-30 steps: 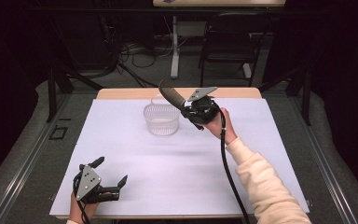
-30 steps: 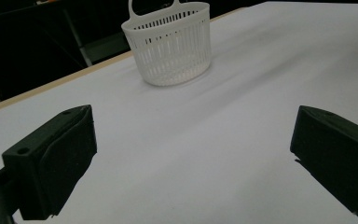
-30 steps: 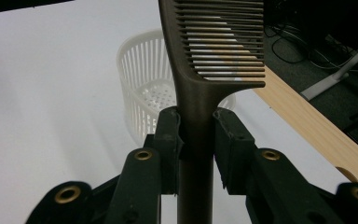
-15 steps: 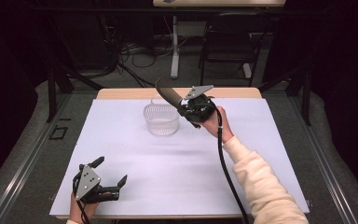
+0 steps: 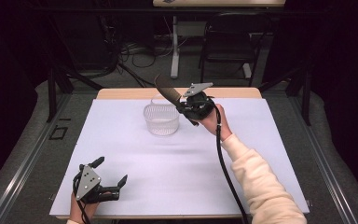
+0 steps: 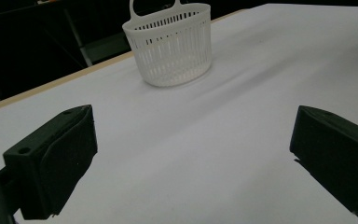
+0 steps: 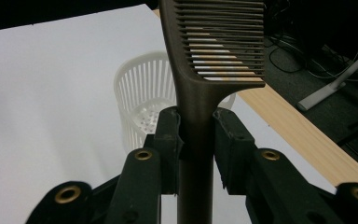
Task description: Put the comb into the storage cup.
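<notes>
From above we see a white-covered counter [image 5: 261, 140] with a white slatted basket [image 5: 161, 119] near its far edge. Our right gripper [image 5: 182, 105] is held up just beside the basket, a brown comb [image 5: 167, 90] slanting up out of its fingers over the basket's rim. The right gripper view adds the detail: both fingers [image 7: 168, 135] are clamped on the comb's handle [image 7: 196, 93], the teeth fan out beyond them, and the basket [image 7: 144, 93] sits below and past the fingertips. Our left gripper [image 5: 108, 175] rests at the near corner, its fingers spread wide with nothing between. Its own view shows the basket [image 6: 170, 44] well ahead of those fingers [image 6: 51, 161].
</notes>
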### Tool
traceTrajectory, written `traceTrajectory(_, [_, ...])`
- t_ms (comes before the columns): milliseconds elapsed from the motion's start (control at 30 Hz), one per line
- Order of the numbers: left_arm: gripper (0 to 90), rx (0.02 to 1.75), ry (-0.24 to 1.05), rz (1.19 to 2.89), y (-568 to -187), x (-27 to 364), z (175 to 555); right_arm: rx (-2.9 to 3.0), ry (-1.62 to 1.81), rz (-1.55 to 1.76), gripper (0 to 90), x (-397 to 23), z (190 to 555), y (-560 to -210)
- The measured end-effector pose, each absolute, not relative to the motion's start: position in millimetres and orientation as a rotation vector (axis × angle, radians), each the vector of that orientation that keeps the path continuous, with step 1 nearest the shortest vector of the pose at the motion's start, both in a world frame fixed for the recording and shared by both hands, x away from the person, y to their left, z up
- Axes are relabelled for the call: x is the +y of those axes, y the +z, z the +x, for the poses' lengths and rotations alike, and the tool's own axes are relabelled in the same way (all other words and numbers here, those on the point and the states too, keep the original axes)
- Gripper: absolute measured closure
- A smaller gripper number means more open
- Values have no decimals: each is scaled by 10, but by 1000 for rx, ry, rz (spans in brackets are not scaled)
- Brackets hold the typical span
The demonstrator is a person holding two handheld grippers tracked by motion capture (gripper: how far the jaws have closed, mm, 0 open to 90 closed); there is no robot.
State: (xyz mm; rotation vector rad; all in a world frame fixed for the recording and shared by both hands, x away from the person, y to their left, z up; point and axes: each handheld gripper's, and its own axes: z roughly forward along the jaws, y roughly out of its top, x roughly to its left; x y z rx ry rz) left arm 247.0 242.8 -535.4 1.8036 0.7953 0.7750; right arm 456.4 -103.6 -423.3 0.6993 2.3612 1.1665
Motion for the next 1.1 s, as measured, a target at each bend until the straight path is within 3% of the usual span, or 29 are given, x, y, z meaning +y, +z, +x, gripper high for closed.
traceTrajectory(1100, [9,787,774,1797,-5346,2431,2478,2300,1204,658,724,-841,4662,-4234])
